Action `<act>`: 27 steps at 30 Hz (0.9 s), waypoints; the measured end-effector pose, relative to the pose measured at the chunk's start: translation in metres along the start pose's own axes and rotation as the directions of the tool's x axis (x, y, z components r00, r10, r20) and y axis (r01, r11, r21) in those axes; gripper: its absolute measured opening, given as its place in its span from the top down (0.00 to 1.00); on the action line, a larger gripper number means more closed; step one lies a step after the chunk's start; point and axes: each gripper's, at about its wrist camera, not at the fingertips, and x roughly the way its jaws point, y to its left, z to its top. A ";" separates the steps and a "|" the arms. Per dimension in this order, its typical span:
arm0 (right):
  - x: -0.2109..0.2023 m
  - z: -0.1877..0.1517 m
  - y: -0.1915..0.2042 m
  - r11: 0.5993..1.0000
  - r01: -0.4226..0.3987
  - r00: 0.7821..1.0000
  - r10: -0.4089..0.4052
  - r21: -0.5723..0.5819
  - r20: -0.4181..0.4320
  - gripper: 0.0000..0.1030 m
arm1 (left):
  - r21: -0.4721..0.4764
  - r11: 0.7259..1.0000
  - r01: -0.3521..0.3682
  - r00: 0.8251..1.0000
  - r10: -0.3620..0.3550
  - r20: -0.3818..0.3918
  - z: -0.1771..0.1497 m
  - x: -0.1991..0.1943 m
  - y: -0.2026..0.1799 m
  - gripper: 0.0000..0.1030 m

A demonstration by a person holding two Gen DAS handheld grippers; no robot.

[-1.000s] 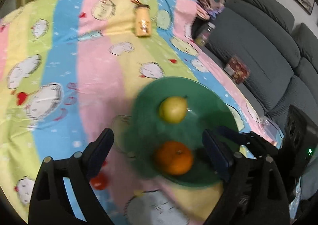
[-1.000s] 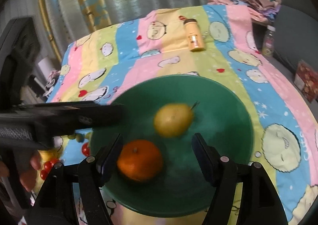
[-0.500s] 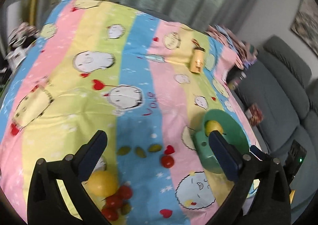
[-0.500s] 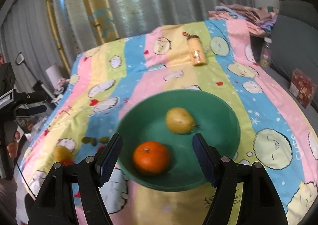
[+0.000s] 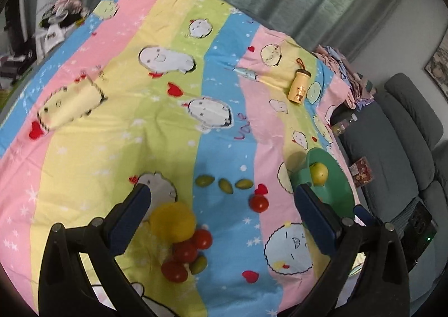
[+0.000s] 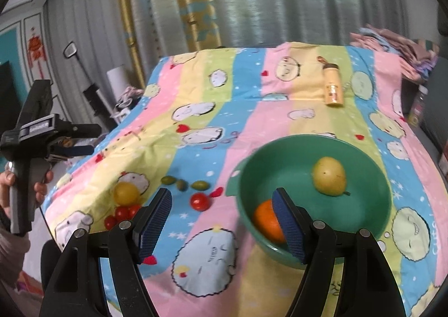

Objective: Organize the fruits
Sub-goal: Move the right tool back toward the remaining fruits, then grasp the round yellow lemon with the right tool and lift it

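Bowl: we see a green bowl holding a pear and an orange.
Left gripper: jaws apart, just widened, empty.
Right gripper: jaws apart, empty.

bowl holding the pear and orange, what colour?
The round plastic bowl is plain green, no pattern. Clearest in the right wrist view.
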 end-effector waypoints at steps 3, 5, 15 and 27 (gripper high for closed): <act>0.006 -0.003 0.008 1.000 -0.020 1.000 0.020 -0.009 -0.022 0.27 | -0.040 0.995 0.091 0.996 -0.092 -0.021 -0.005 -0.001 0.012 0.00; 0.011 -0.004 0.015 0.999 -0.036 0.999 0.035 -0.019 -0.038 0.27 | -0.048 0.984 0.172 0.985 -0.173 -0.022 -0.009 -0.002 0.016 0.00; 0.035 -0.011 0.047 0.992 -0.106 0.988 0.097 -0.068 -0.116 0.27 | 0.005 0.952 0.305 0.951 -0.304 -0.058 -0.029 0.002 0.021 0.00; 0.071 -0.019 0.082 0.977 -0.187 0.965 0.163 -0.105 -0.205 0.27 | 0.110 0.993 0.047 0.995 -0.036 -0.098 -0.039 0.018 0.040 0.00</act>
